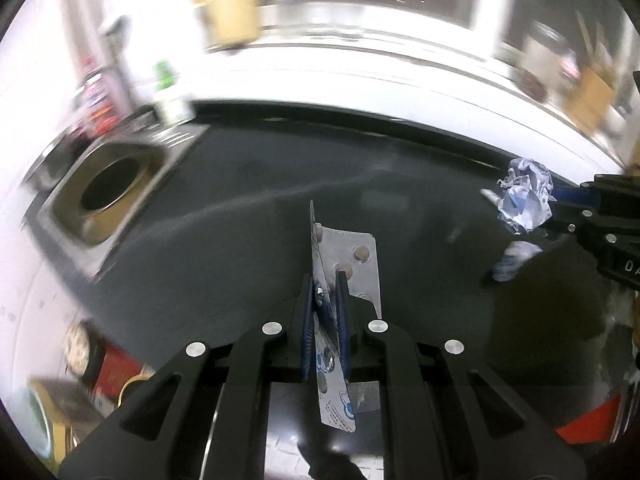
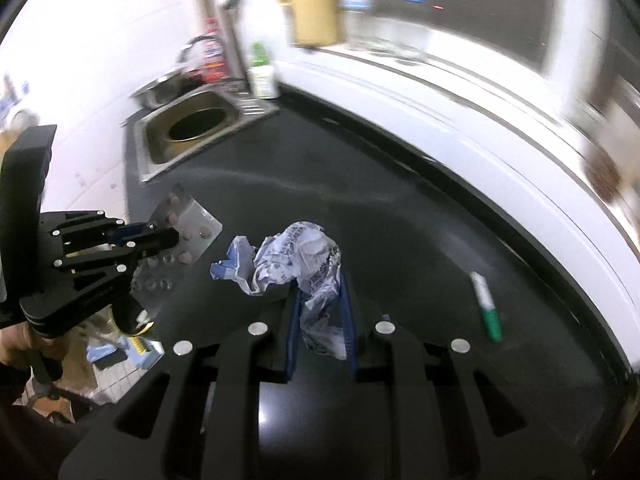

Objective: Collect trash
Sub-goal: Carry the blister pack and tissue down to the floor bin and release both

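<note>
Carrying trash, we keep left fingers (image 1: 325, 292) clamped on the blister pack (image 1: 348, 264), right fingers (image 2: 320, 300) pinching the crumpled paper (image 2: 296, 256), steady toward the bin hole (image 2: 196, 122).

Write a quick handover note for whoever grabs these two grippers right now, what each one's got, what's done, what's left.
Left gripper: shut on a blister pack, lifted off the dark counter.
Right gripper: shut on a crumpled paper wad, also lifted.
Done: both pieces picked up.
Left: drop both somewhere; no bin is clearly visible, only a sink at the counter's far end. A green-capped marker lies on the counter; trash or not, can't tell.
</note>
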The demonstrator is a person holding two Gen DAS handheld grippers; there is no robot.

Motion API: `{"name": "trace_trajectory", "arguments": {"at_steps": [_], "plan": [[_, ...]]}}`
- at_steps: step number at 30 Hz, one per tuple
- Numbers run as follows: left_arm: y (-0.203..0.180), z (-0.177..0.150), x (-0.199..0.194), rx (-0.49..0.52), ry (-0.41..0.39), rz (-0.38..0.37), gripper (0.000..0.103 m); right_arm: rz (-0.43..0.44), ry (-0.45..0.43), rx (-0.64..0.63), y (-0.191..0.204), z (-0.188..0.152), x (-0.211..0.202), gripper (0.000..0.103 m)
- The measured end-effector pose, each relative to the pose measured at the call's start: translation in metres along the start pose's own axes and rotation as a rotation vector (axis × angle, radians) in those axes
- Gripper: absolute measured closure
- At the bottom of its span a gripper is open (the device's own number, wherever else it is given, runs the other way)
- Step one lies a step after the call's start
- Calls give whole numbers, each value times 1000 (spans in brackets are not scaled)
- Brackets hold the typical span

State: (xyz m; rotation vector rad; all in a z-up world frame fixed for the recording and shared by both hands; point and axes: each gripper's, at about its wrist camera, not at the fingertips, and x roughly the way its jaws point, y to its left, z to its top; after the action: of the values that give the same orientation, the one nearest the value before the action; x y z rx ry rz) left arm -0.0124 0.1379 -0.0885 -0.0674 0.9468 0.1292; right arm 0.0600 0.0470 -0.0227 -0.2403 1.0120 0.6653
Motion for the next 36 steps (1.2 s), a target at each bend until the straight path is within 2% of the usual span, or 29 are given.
{"name": "trace_trajectory", "arguments": {"at_steps": [4, 10, 16, 18, 19, 25, 31, 36], "plan": [[70, -29, -22, -122, 3, 112, 93, 99, 7, -93, 63, 28, 28, 84], [176, -90, -51, -316, 33, 280, 93, 275, 48, -256, 194, 61, 78, 84], [262, -157, -70, -488, 78, 401, 93, 404, 112, -383, 316, 69, 124, 84], [286, -180, -73, -538, 97, 433, 93, 428, 131, -407, 344, 69, 137, 84], [294, -188, -74, -556, 102, 439, 93, 447, 150, -423, 365, 67, 145, 84], [341, -240, -66, -675, 129, 435, 93, 474, 239, -428, 430, 60, 195, 84], [368, -271, -33, -755, 129, 372, 93, 461, 338, -366, 451, 50, 256, 84], [382, -282, -4, -768, 146, 354, 93, 436, 404, -352, 469, 37, 298, 84]]}}
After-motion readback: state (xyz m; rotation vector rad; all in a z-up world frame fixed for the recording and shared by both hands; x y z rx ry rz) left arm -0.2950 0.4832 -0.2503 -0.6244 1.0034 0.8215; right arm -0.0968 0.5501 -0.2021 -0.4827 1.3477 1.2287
